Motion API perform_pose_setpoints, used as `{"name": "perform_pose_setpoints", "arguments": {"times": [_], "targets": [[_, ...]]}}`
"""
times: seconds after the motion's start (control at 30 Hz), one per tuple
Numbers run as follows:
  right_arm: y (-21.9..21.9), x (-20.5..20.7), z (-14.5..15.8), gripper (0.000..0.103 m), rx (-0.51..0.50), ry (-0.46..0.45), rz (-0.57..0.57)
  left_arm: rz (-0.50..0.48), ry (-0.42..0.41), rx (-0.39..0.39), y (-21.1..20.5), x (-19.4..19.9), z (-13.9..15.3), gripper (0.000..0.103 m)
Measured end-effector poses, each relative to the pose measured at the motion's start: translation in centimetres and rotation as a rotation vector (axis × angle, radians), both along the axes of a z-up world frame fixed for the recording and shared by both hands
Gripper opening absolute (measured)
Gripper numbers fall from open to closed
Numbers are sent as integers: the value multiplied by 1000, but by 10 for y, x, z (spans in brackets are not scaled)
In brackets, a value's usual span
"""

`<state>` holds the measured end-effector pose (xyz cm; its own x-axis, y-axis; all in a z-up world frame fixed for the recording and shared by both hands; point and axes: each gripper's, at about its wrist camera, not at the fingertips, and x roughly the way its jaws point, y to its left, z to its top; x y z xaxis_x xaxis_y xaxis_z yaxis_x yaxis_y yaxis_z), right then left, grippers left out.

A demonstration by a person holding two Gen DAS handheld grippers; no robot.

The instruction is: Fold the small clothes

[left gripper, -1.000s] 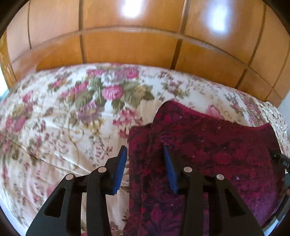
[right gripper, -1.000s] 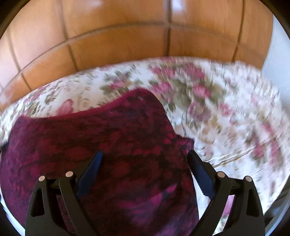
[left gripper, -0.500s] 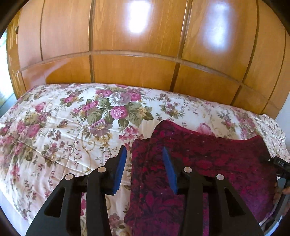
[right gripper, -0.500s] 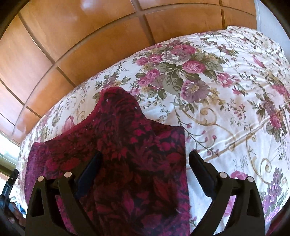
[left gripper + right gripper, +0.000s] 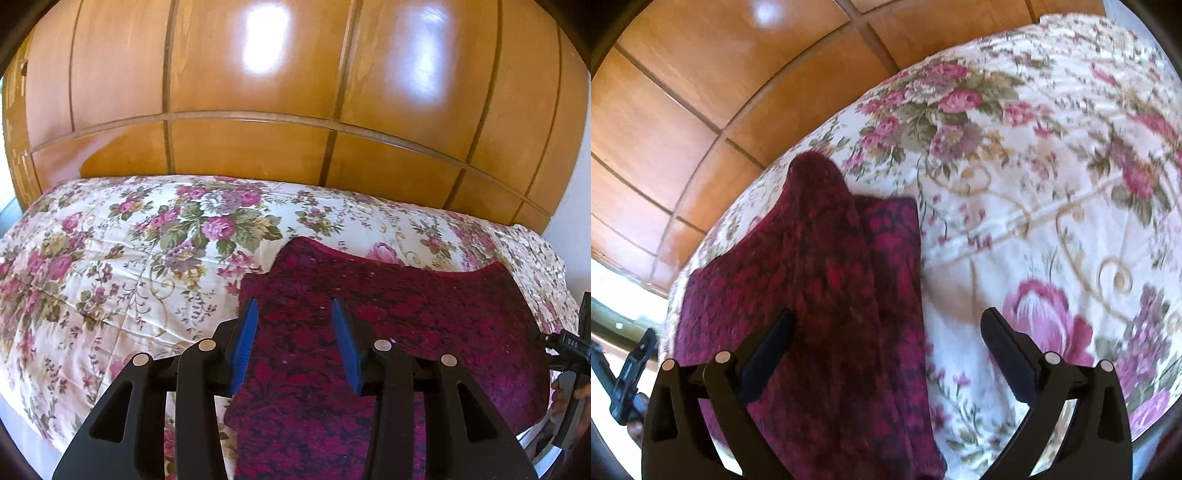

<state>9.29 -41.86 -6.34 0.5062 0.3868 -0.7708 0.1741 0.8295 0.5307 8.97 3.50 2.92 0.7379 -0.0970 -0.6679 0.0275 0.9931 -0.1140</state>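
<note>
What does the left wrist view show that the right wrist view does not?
Only the left view shows blue pads on its open tool, poised over the garment, and the wardrobe's full width. Only the right view shows the right tool open wide, straddling the garment's edge, plus a big pink rose on the bedspread. Both show garment, bedspread and wardrobe.

Left claw [image 5: 293, 345] jaws parted, nothing gripped; right claw [image 5: 886, 345] jaws spread wide, nothing gripped.
</note>
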Motion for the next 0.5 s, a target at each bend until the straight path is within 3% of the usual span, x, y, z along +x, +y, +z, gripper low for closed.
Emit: {"name": "perform_pose_setpoints", "arguments": {"times": [0.5], "targets": [[3,-37,-14,101,157,-12,170,-205,45,21,-69,-6,-20,41]]}}
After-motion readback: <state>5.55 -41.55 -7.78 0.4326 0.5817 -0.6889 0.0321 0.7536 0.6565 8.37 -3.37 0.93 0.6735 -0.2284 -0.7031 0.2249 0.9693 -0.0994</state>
